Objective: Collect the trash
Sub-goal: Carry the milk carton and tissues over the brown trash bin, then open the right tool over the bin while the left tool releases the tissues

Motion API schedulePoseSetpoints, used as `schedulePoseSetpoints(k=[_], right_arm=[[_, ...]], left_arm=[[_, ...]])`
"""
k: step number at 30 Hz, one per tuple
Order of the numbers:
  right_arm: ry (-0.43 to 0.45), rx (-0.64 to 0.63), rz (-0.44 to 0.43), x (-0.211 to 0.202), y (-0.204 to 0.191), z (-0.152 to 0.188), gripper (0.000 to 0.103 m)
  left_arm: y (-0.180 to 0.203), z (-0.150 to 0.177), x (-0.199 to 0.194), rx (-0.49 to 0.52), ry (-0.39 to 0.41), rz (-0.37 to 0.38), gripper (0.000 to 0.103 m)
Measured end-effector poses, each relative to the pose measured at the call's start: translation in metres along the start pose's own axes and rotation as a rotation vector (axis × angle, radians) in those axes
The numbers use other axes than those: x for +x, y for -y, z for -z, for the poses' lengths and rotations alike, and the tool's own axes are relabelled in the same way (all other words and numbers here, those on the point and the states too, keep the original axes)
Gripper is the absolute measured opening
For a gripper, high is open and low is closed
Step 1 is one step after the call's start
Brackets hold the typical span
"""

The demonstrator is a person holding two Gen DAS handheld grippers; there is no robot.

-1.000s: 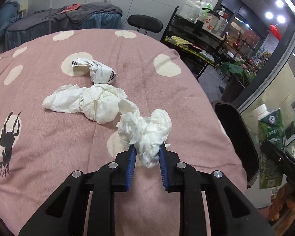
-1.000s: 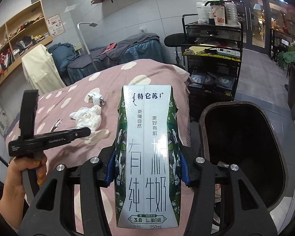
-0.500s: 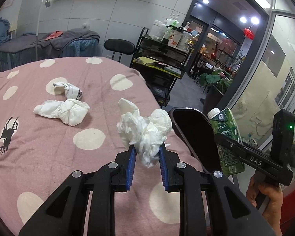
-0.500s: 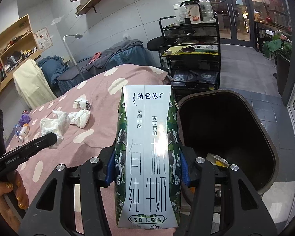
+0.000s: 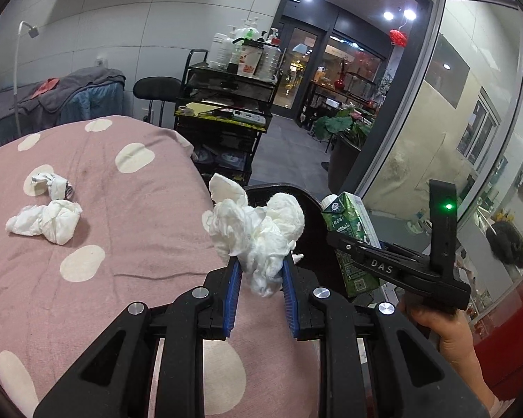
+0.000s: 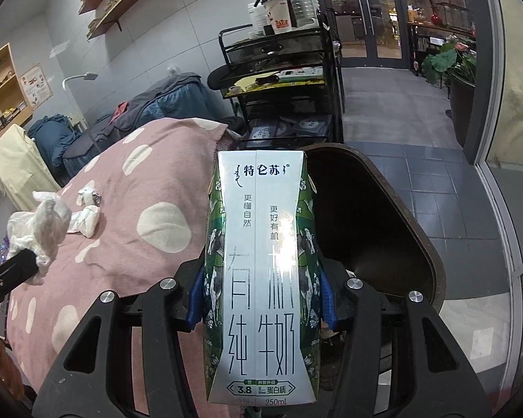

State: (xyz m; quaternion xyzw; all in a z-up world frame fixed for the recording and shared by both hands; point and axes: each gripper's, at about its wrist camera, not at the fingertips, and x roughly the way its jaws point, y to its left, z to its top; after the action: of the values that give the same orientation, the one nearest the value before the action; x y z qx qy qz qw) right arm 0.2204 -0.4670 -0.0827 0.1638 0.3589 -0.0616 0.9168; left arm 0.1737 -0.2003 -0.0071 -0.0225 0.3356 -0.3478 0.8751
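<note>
between the right gripper [image 6: 261, 299] jaws a milk carton [image 6: 261, 271] stands upright, clamped; the left gripper [image 5: 259, 271] pinches a tissue wad [image 5: 258, 230]. just beyond both gapes the black bin [image 6: 401, 230], nearer the carton; two wads [image 5: 45, 221] remain on the bedspread [image 5: 122, 230].

place: massage or beauty salon | cues: treatment beds [image 5: 52, 97]; trolley of lotion bottles [image 5: 226, 104]; glass shopfront

Milk carton [image 6: 261, 278], centre of the right wrist frame: brand "特仑苏" at top, "更懂自然" and "更好有机" below, large "有机纯牛奶", then "3.8", "蛋白质" and "250mL" at its base. Right gripper [image 5: 383, 266], lower right of the left wrist frame: "DAS" on its arm.
</note>
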Motion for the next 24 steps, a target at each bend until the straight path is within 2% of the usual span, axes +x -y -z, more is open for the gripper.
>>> schedulePoseSetpoints(k=[8,12,16,24], right_arm=[[-0.076,0.013,0.057,0.038,0.019,-0.009,0.051],[-0.125,-0.029,0.117,0.056,0.019,-0.006,0.051],[-0.156,-0.009,0.148,0.066,0.027,-0.003,0.051],[-0.160,0.021,0.145,0.067,0.036,0.005,0.052]], left_arm=[[0.016,-0.006,0.018,0.039,-0.020,0.017,0.022],[0.023,-0.006,0.028,0.050,-0.038,0.028,0.022],[0.027,-0.005,0.034,0.061,-0.050,0.036,0.022],[0.034,-0.001,0.045,0.074,-0.080,0.052,0.022]])
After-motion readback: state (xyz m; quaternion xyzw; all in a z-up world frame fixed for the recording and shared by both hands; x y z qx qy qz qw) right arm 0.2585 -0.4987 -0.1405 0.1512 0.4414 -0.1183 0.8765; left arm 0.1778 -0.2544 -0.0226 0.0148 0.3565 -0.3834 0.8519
